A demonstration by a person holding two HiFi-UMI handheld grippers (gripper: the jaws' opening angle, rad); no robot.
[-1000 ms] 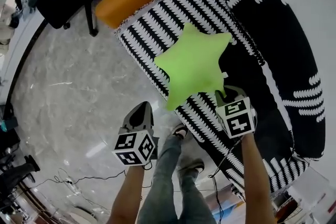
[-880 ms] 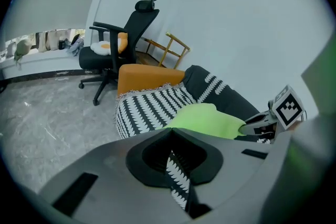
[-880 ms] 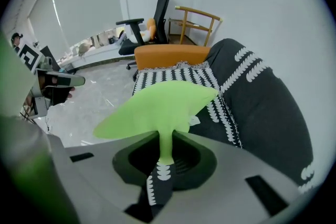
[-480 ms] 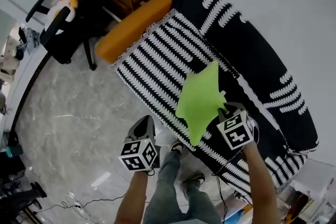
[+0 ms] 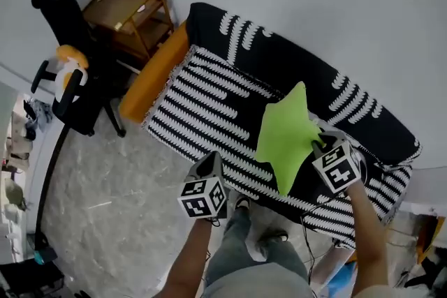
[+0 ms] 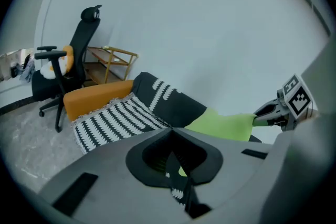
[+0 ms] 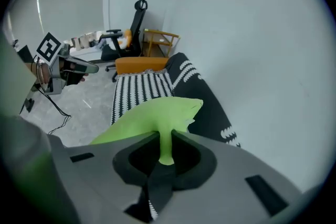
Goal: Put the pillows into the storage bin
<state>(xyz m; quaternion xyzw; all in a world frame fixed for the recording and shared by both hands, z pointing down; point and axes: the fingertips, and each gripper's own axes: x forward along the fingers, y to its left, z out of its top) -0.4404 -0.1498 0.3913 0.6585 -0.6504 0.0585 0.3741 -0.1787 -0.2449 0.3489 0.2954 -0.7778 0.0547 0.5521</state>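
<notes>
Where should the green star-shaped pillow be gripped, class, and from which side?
Grip one tapering arm of the green star pillow, coming in from its edge. The arms look narrow enough to fit between jaws, while the middle is broad. The right gripper is pinching one arm this way.

Black-and-white patterned throw (image 5: 202, 98) over an orange sofa (image 5: 150, 77); grey marble floor (image 5: 105, 199) in front

One lime-green star-shaped fabric pillow (image 5: 285, 139): soft, flattened. One point pinched between jaws of right gripper (image 5: 320, 145). Body hangs tilted over black-and-white striped sofa (image 5: 209, 108), upper point toward backrest, lowest point near seat's front edge.
</notes>
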